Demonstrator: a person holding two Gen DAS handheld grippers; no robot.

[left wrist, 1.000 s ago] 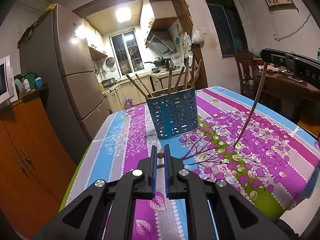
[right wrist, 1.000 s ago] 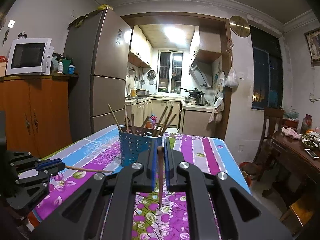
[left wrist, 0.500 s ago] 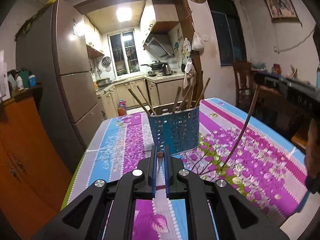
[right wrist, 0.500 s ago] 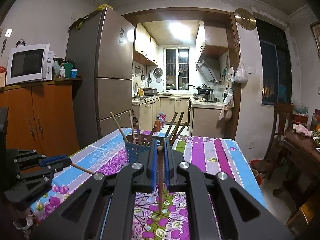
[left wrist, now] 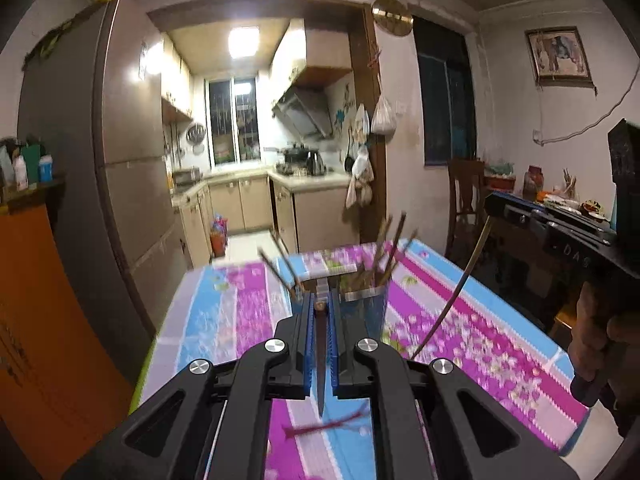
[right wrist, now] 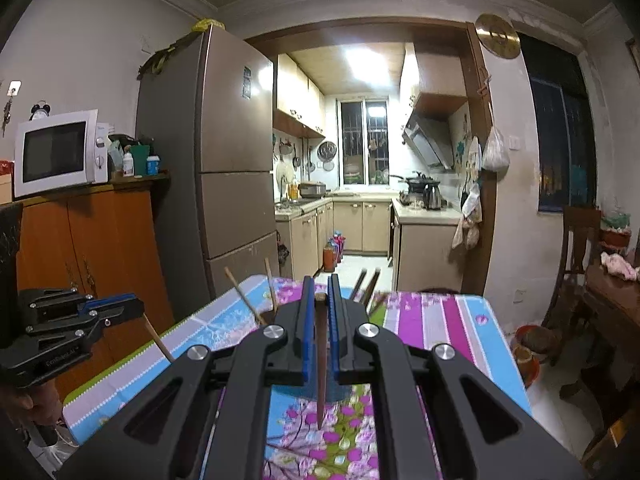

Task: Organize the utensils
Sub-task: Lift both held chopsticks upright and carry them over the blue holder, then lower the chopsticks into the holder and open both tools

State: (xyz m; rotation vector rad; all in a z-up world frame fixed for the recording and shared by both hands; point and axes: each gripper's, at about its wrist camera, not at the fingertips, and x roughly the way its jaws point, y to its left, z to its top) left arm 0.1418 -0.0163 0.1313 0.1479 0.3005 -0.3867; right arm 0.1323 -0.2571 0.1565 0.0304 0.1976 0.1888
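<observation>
Both grippers risen, left gripper (left wrist: 320,312) clamping chopstick (left wrist: 321,360)

A white microwave (right wrist: 60,152) sits on an orange cabinet (right wrist: 92,248) beside a tall brown fridge (right wrist: 224,168). A floral cloth (left wrist: 460,320) covers the counter. A wooden chair (right wrist: 576,264) stands right.

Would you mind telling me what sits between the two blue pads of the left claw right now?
A single brown chopstick is pinched there in the left claw, its tip hanging down over the tablecloth; the left wrist view shows it.
</observation>
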